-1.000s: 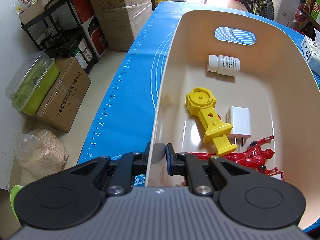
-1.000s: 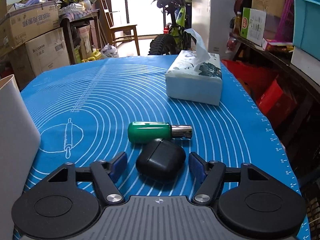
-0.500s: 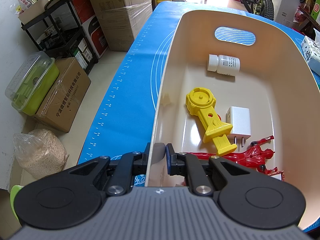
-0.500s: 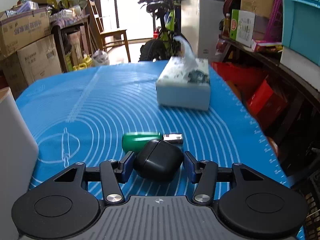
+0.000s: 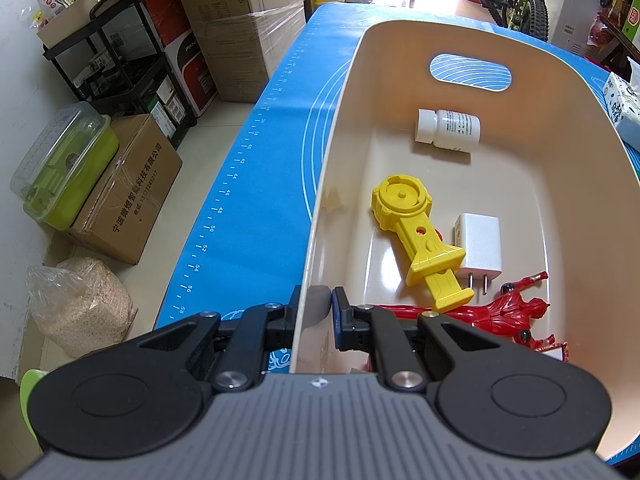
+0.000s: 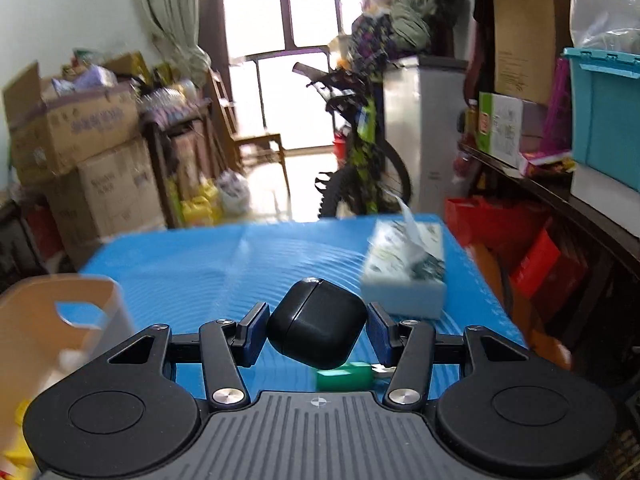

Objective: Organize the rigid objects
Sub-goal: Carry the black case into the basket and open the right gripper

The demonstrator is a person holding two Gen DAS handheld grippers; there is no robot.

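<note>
- Cream plastic fills your left wrist view: the left gripper has its fingers clamped on the near wall of the bin, one finger outside, one inside.
- Only that view shows the bin's contents: a white pill bottle lying on its side near the far handle slot, a yellow toy, a white charger plug touching the toy's right side, and a red figure at the near end.
- Only your right wrist view shows the black earbud case: the right gripper has its fingers pressed on both sides of it, and the case is held clear of the blue mat covering the table.
- Below the case, a green-handled tool lies on the mat, mostly hidden behind the gripper body.
- The tissue box shows whole but smeared on the right; in the left view it is cut off at the frame edge.
- The right view is blurred, so the bin's rim at its lower left reads only as a pale shape with a handle slot.
- The red figure's lower part is hidden behind your left gripper.
- Inside the bin, bare floor lies between the bottle and the yellow toy, and along the right wall.
- The mat's left edge runs just beside the bin; beyond it the floor holds cardboard boxes.
</note>
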